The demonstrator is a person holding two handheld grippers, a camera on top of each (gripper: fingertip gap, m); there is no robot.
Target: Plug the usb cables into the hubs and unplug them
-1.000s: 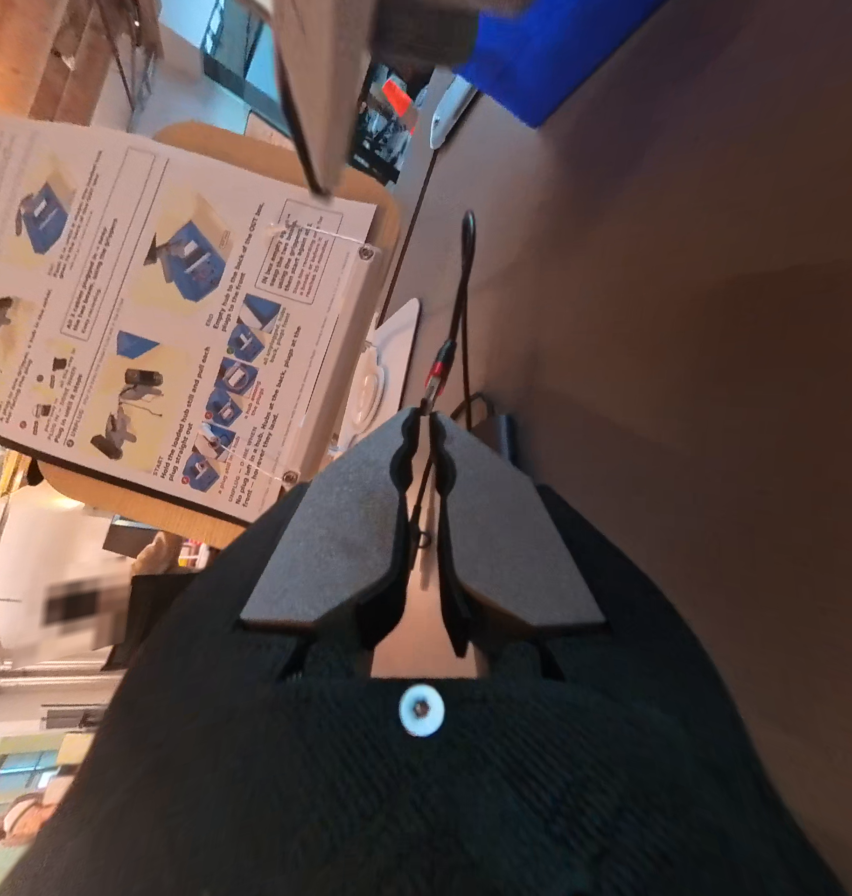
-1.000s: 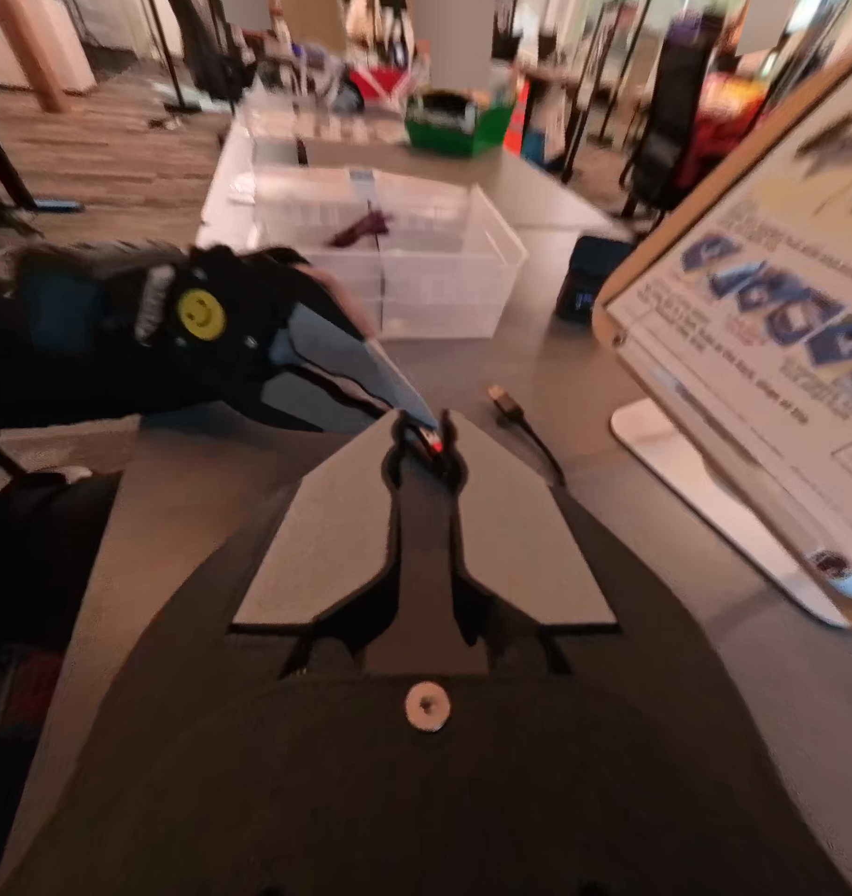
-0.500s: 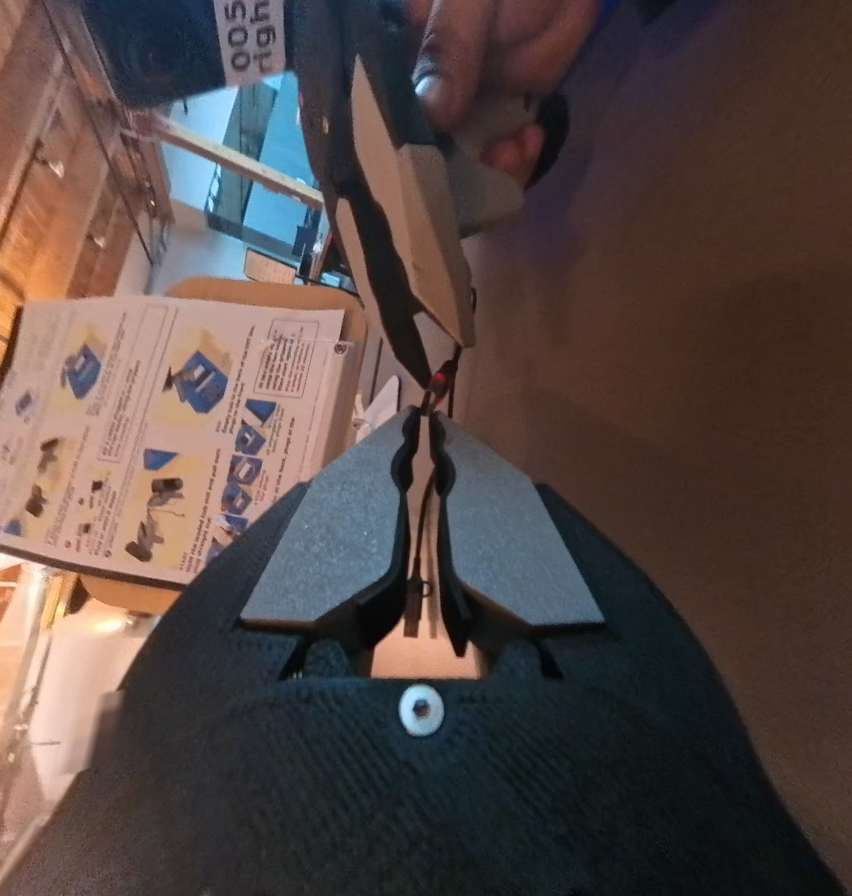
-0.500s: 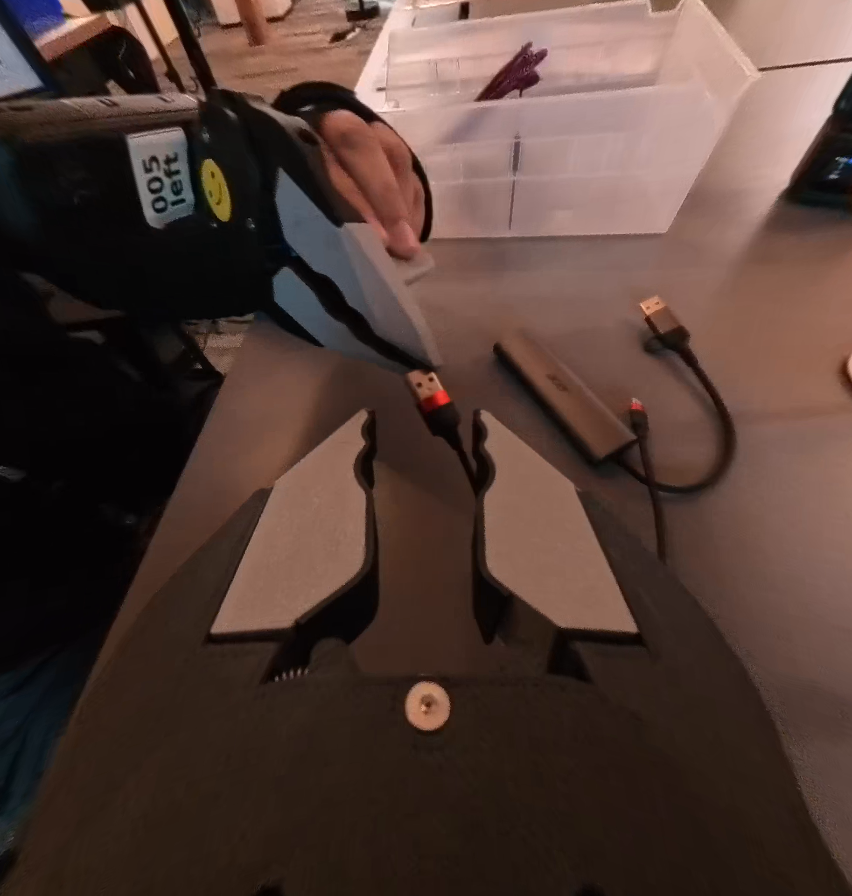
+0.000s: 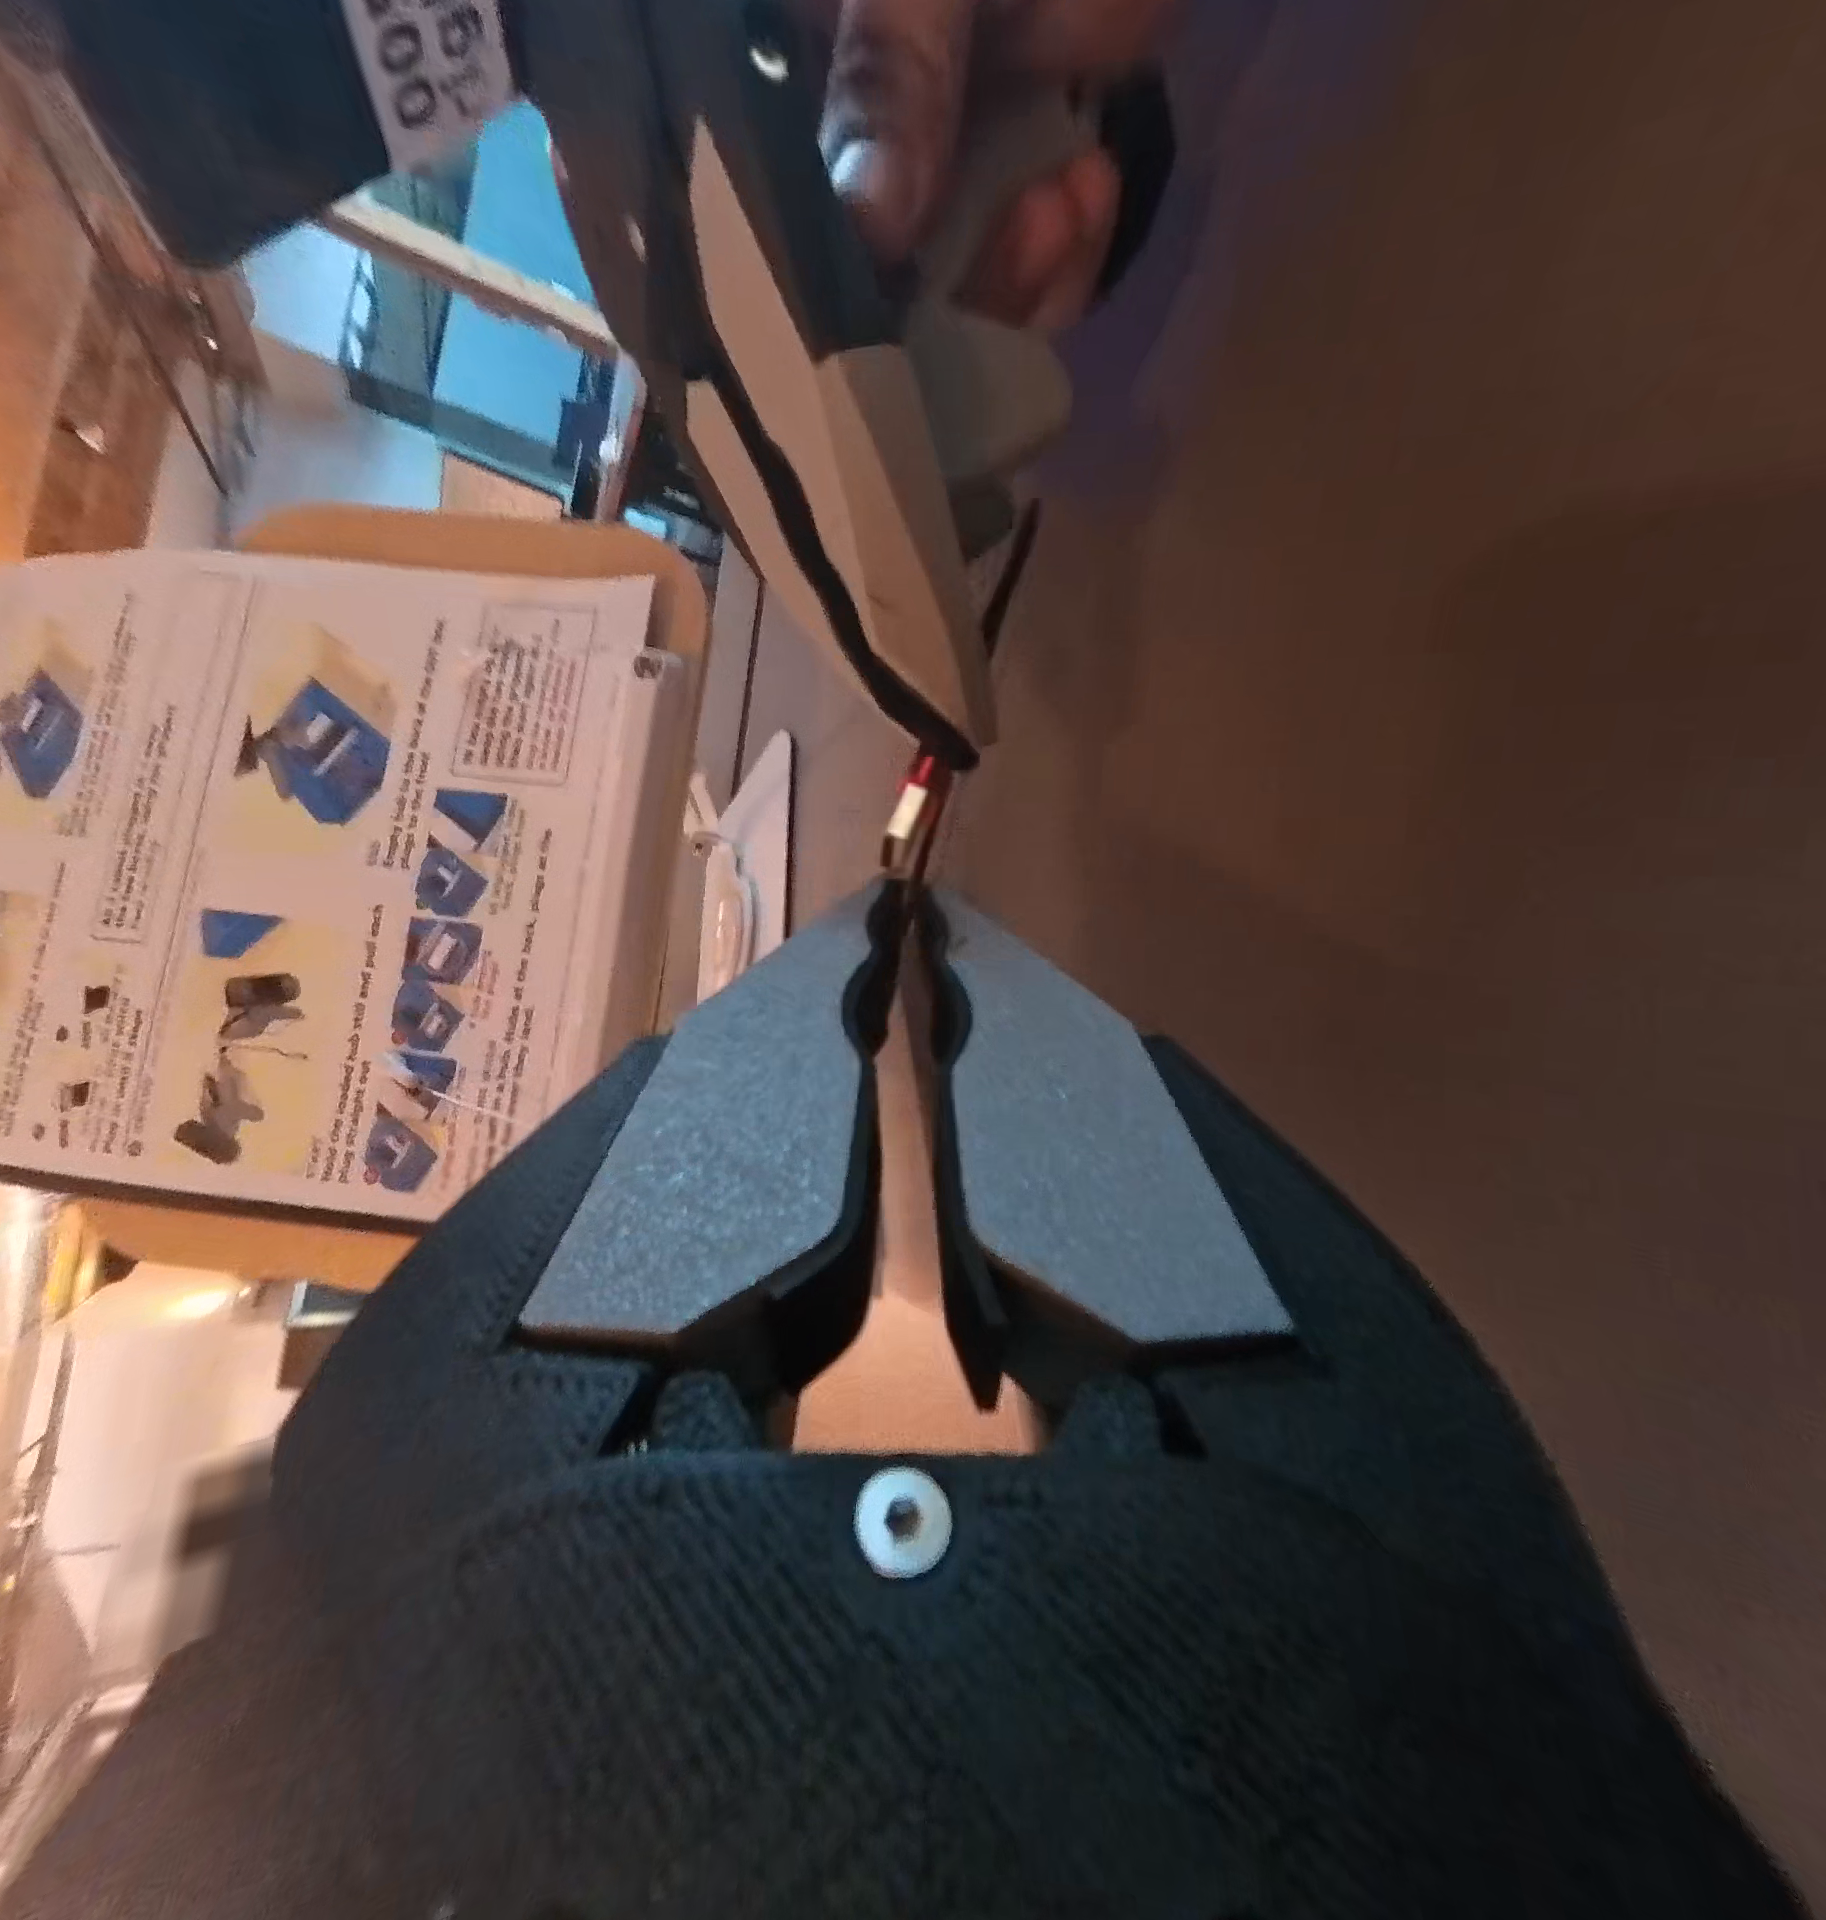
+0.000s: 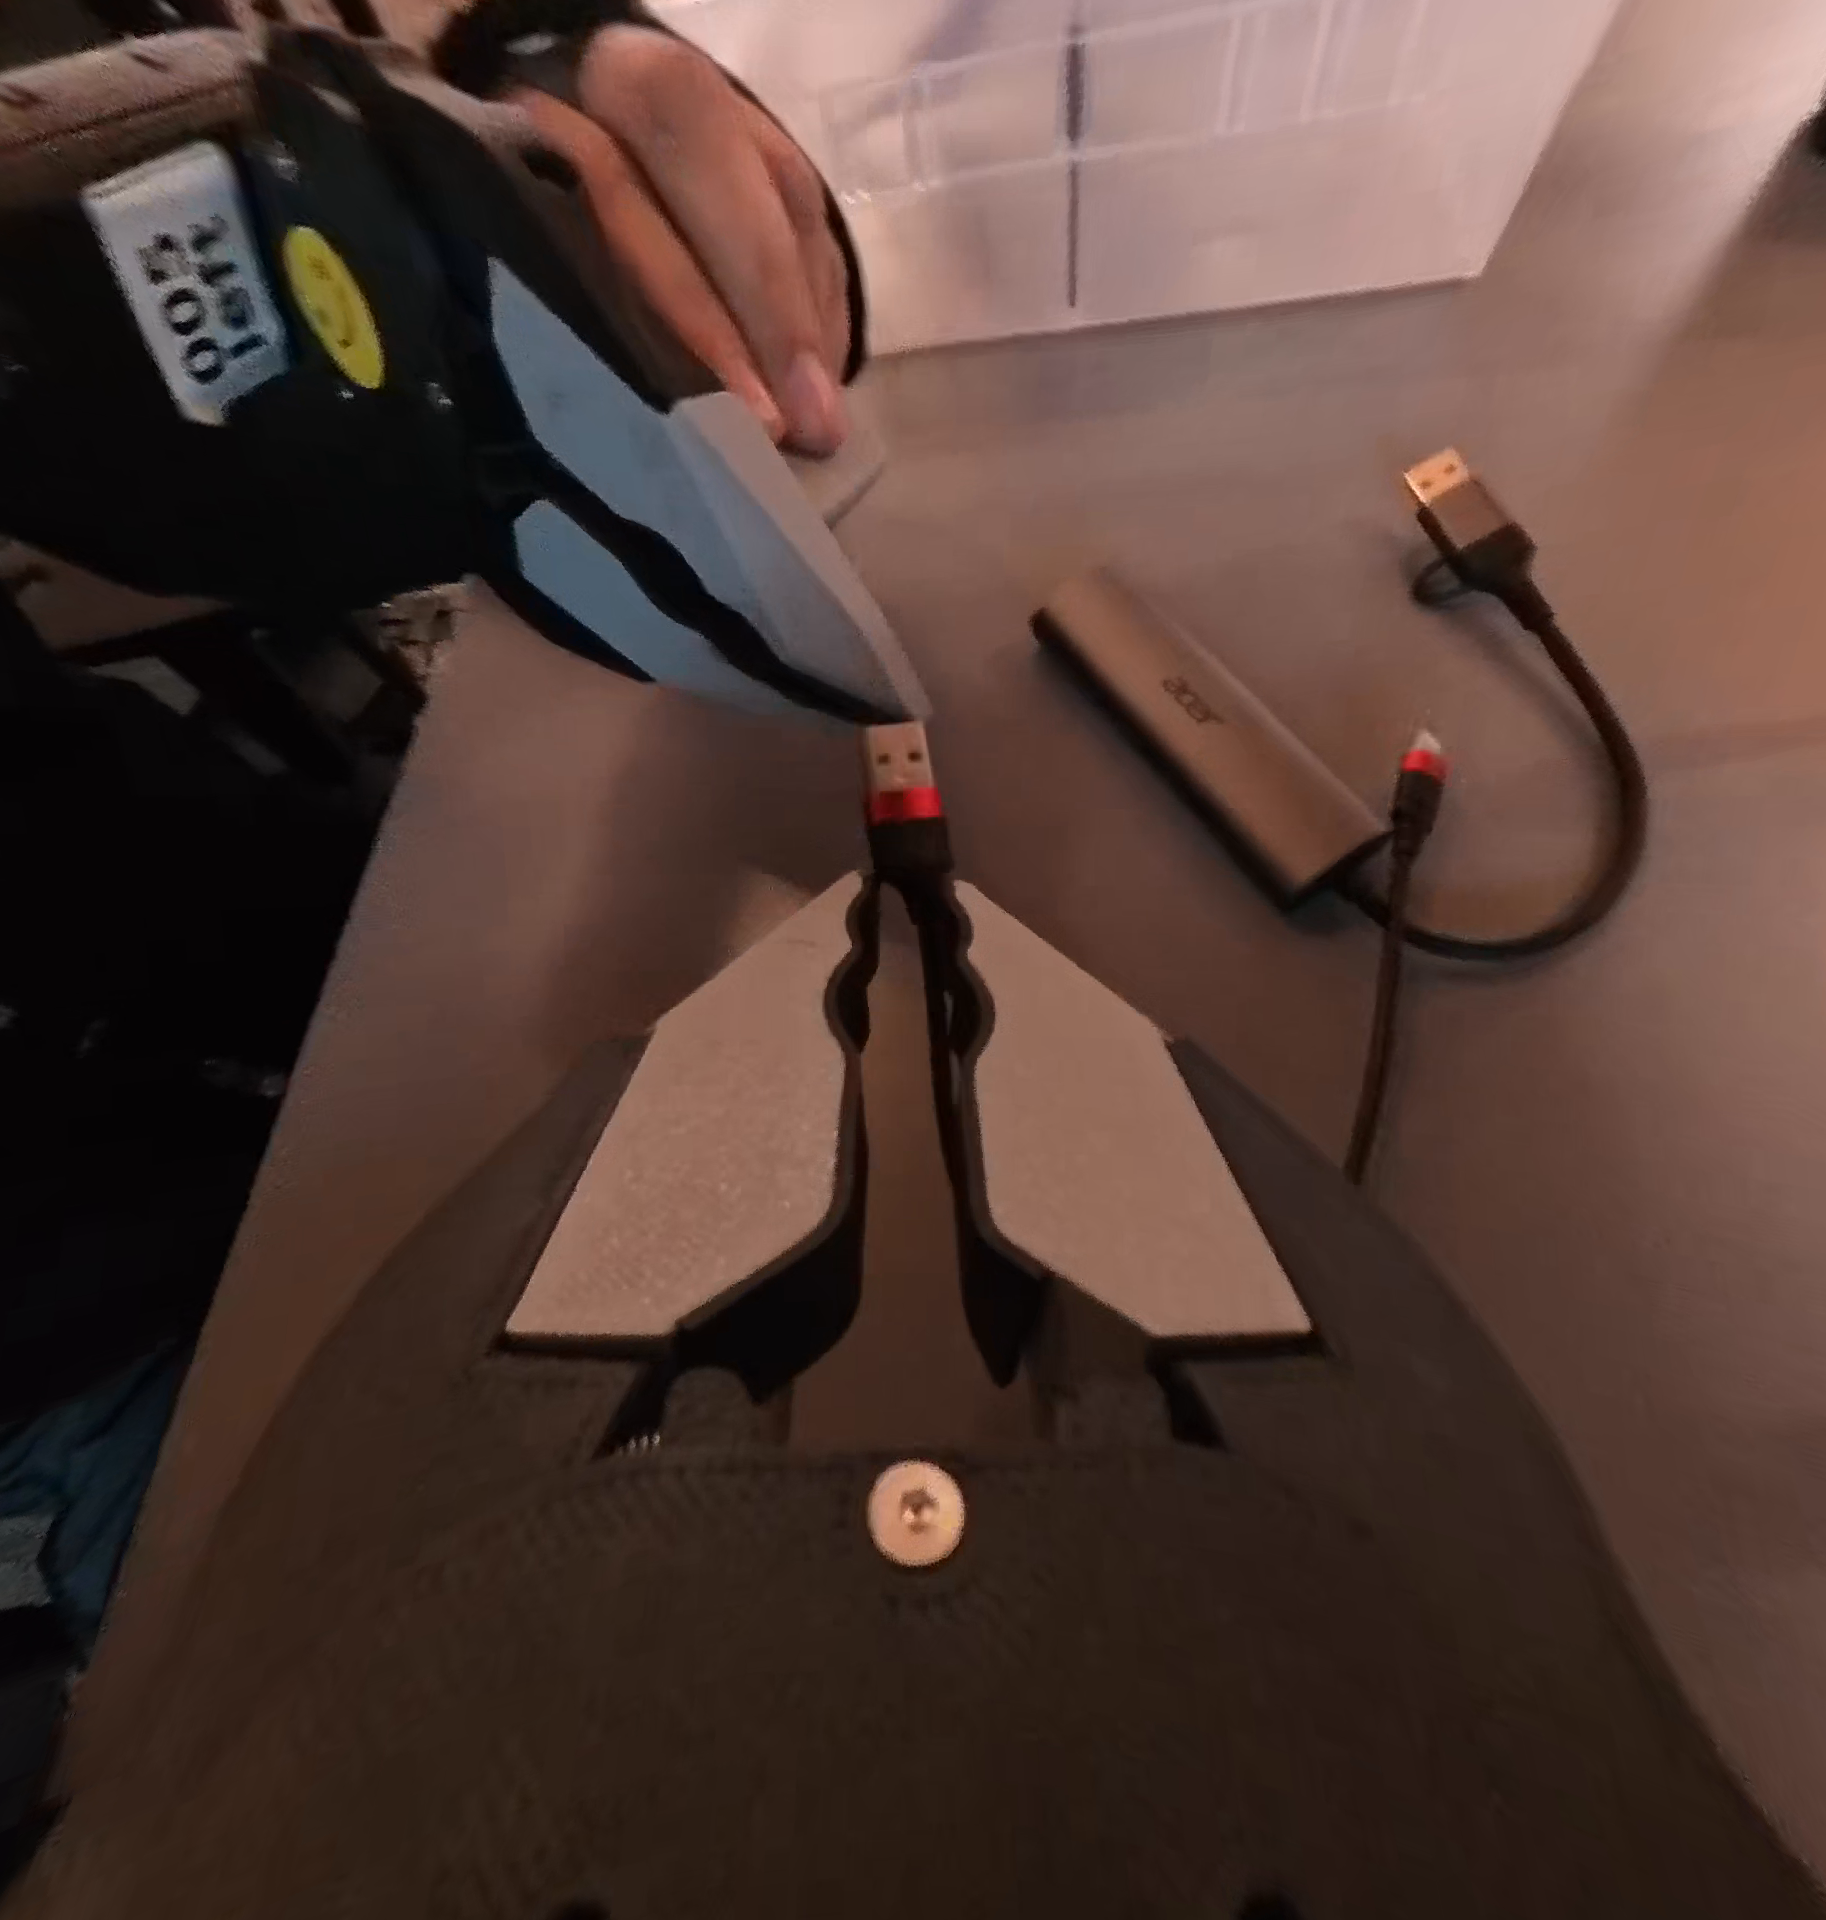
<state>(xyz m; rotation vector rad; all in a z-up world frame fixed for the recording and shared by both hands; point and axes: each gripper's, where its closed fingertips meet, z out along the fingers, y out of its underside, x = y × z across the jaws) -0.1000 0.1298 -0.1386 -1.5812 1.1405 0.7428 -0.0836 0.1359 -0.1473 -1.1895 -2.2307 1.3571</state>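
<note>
1. Two grippers meet tip to tip above the grey table [image 6: 1511, 1299], and we see each one from the other's camera.
2. At the centre of the right wrist view, our right gripper [image 6: 909, 883] has its jaws nearly closed on the black body of the usb cable [image 6: 935, 1039], whose red-ringed metal plug [image 6: 896, 764] sticks out past the fingertips.
3. Our left gripper [image 6: 904, 712] comes in from the upper left of that frame, jaws drawn together, its tip at the plug's end.
4. In the left wrist view our left gripper [image 5: 904, 899] looks closed to a narrow slit; we cannot tell whether it pinches the plug [image 5: 909, 821] or only touches it, as the frame is blurred.
5. At the right of the right wrist view, a grey hub [image 6: 1200, 753] lies flat on the table, with its own black lead [image 6: 1574, 727] looping beside it.
6. Across the top of that frame stands a clear plastic bin [image 6: 1148, 156].
</note>
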